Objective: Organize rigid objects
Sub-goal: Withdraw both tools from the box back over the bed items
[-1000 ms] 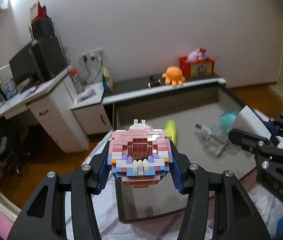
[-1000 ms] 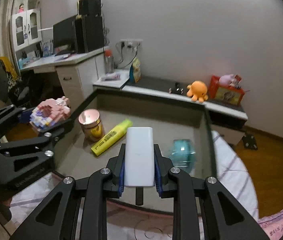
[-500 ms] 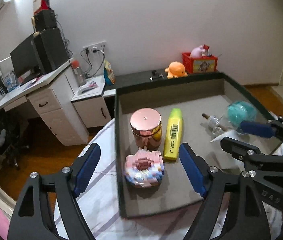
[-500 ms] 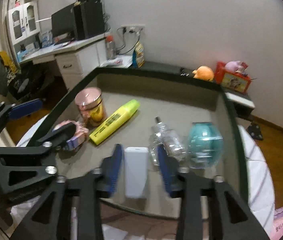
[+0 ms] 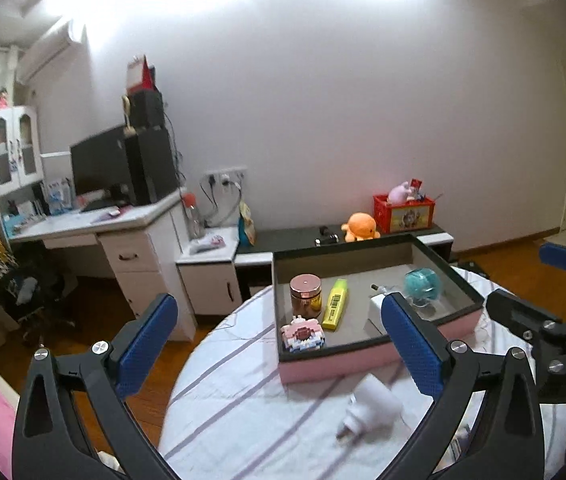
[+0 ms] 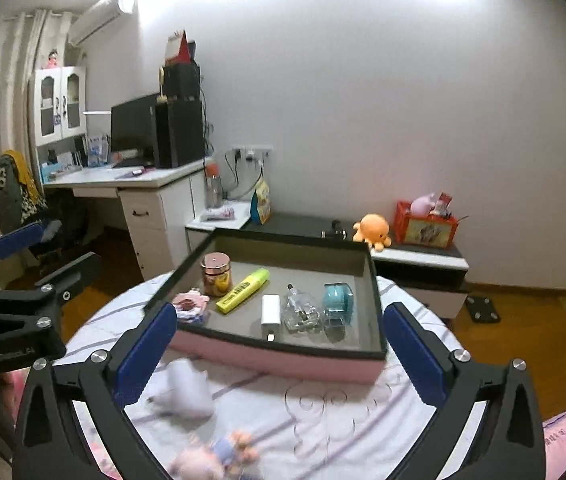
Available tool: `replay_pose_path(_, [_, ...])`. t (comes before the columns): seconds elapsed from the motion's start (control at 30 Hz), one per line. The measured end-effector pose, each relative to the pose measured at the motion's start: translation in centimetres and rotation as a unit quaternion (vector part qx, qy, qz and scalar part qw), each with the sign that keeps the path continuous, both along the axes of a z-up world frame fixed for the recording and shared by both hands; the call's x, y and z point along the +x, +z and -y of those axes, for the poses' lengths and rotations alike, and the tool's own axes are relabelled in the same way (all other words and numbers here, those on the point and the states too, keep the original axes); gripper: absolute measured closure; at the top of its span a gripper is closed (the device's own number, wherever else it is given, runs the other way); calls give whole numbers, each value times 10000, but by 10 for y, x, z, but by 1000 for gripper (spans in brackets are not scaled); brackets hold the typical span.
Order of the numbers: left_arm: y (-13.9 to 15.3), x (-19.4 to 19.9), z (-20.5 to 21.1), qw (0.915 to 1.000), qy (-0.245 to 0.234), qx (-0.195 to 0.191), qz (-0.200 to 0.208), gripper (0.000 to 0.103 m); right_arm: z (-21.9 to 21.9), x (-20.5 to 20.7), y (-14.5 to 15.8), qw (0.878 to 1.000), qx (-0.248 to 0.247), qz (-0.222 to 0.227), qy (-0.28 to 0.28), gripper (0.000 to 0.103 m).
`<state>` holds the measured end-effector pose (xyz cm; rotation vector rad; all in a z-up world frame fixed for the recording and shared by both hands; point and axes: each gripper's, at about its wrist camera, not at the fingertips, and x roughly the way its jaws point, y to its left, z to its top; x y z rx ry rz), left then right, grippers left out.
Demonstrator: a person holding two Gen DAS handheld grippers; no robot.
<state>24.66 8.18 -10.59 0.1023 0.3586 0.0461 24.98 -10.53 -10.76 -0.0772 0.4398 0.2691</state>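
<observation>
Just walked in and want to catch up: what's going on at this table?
A person is sorting small objects into the pink tray with two handheld grippers. The left gripper and right gripper have just been opening and now stand wide, with nothing between the fingers. The brick toy and white charger lie in the tray beside the copper jar, the yellow highlighter, a glass bottle and a teal container.

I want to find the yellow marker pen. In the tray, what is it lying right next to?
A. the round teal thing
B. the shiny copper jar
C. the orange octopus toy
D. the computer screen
B: the yellow marker lies flat in the tray right beside the copper jar, with the white charger on its other side.
</observation>
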Motion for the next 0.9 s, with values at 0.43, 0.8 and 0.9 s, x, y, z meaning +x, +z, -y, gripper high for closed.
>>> replay_pose_path(0.43, [20,-130,26,9972,-44,-55,742,0,28,-132,22,9943,121,941,-478,0])
replay_pose_path(0.8, [19,-181,37,9965,-132,36,825,0,39,-186,22,9922,216,1106,-529,0])
replay_pose_path(0.9, [18,-186,39,9966,-123,125,806,0,42,-195,20,9919,218,1116,-569,0])
